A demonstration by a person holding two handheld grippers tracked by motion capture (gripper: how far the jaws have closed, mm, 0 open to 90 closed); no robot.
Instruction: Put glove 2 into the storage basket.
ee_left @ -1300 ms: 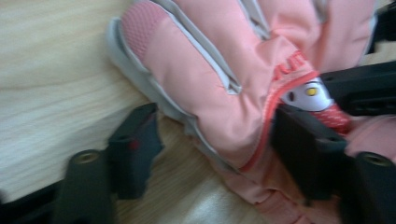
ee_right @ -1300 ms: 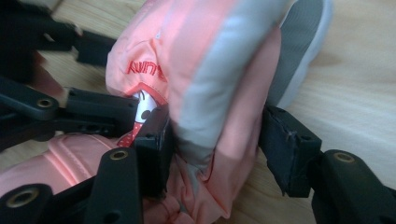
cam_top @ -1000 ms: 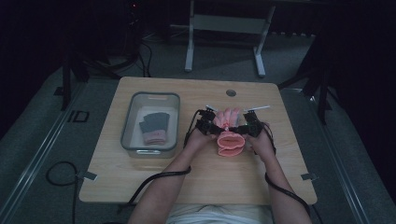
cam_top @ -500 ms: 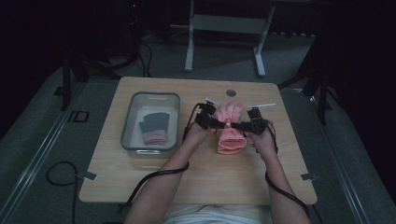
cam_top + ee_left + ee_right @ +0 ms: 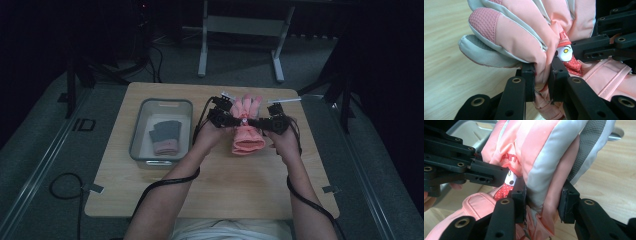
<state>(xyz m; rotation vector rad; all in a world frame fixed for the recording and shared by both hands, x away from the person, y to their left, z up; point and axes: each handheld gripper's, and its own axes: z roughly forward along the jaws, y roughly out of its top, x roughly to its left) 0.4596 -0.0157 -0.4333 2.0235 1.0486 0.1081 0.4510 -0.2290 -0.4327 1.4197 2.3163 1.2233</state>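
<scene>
Bench point(image 5: 150, 195), grey bin point(image 5: 137, 131) at left holding folded items. Pink glove point(image 5: 246, 131) mid-bench, far side. Left tool point(image 5: 236, 121) pinching glove edge; right tool point(image 5: 254, 122) clamped on opposite edge. Likely folding step; next: coordinated lift toward bin.

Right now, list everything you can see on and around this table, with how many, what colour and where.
Padded pink and grey ski glove: one, pink with grey trim and a small cartoon patch, right of table centre, clamped from both sides.
Clear plastic bin: one, transparent with grey rim, left half of the table.
Folded knit items: apparently two, dark grey and dusty pink, inside the bin.
Light wooden table: one, pale wood, centre of the high view.
Metal frame stand: one, grey, on the floor beyond the table.
Black cables: several, looping on the floor at left and trailing from the grippers.
Left gripper: one, black, shut on the glove's edge.
Right gripper: one, black, shut on the glove's opposite edge.
Forearms: two, entering from the bottom.
</scene>
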